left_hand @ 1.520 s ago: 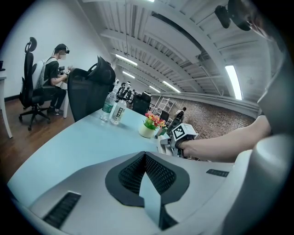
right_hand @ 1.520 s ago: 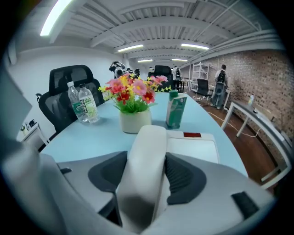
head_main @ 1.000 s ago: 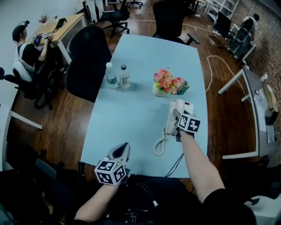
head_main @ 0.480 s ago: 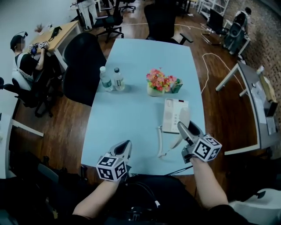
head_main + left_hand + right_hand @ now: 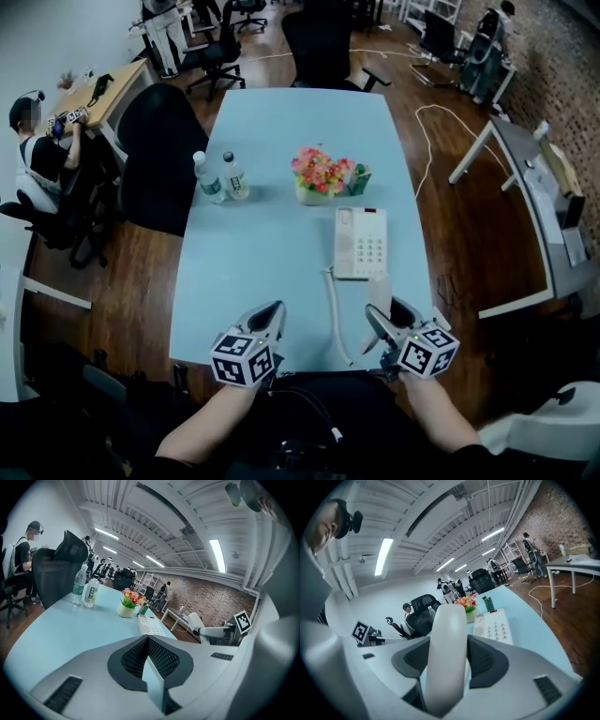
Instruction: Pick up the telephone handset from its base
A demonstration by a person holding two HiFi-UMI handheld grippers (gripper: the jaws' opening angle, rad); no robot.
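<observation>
The white telephone base (image 5: 361, 242) lies on the light blue table (image 5: 281, 244), keypad up, its cradle side bare. My right gripper (image 5: 387, 316) is shut on the white handset (image 5: 380, 293) and holds it off the base, near the table's front edge. In the right gripper view the handset (image 5: 446, 658) stands lengthwise between the jaws, with the base (image 5: 494, 626) beyond it. A white coiled cord (image 5: 334, 314) runs from the base toward me. My left gripper (image 5: 266, 320) hovers at the front edge, jaws together with nothing in them (image 5: 149, 656).
A pot of flowers (image 5: 322, 174) and two water bottles (image 5: 217, 176) stand behind the phone. Black office chairs (image 5: 159, 155) flank the table's left and far sides. A person (image 5: 37, 155) sits at a desk to the far left. Other desks stand right.
My right gripper has lifted the handset off the base and drawn it back toward me to the table's front edge, trailing the cord. The left gripper has shifted slightly.
</observation>
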